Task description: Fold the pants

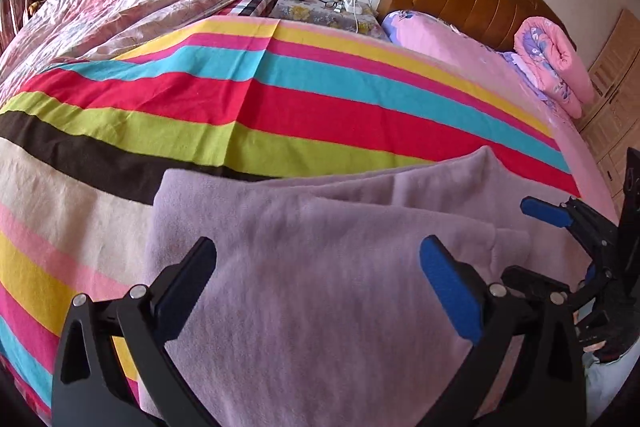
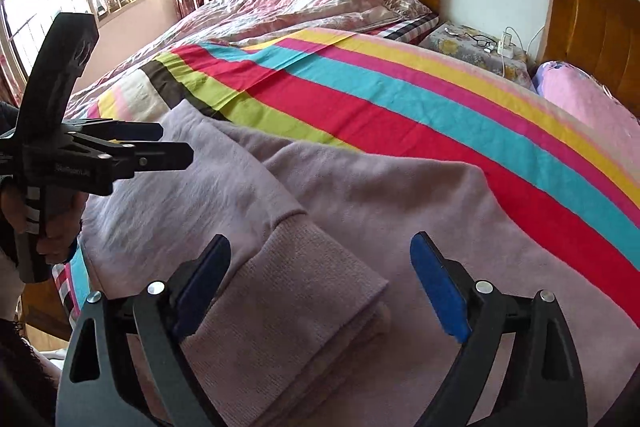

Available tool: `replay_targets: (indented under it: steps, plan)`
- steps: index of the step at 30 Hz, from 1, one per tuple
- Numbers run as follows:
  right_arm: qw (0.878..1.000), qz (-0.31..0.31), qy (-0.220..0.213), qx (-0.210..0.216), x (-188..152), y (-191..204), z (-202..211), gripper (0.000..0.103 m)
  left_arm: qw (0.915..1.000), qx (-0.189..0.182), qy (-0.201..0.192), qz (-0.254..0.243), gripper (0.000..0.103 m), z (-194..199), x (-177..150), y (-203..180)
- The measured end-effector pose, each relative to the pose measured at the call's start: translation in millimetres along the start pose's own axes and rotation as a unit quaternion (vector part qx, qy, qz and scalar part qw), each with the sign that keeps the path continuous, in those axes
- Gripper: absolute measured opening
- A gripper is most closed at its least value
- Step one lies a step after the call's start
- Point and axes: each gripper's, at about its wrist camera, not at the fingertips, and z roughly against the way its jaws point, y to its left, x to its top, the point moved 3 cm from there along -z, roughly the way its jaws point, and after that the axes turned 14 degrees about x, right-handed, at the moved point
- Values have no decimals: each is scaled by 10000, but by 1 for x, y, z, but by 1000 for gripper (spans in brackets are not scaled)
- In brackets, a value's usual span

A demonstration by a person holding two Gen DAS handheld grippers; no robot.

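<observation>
Two grippers are seen over the lilac pants [image 2: 360, 211], which are laid folded on the striped sheet [image 2: 400, 99] – L gripper [image 1: 316, 279] and R gripper [image 2: 320, 279] both spread wide, nothing gripped – ribbed cuff [image 2: 316, 279] is below R jaws.

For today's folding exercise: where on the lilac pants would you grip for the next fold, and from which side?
Grip the ribbed cuff of the pants, coming from the near edge. It lies stacked flat on top, nearest the open right gripper, so the pads can probably pinch it cleanly.
</observation>
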Motion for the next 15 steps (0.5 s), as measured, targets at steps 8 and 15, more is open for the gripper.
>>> replay_targets:
  steps: [8,15]
  plan:
    - [9981,-420,-18,-450,3,-70,13,88,9989,338,20,-319,102,-27,37,-20]
    - [9968,-742,185,-211,-4,-97,-1,88,9946,918,-222,-439,102,-54,18,-21]
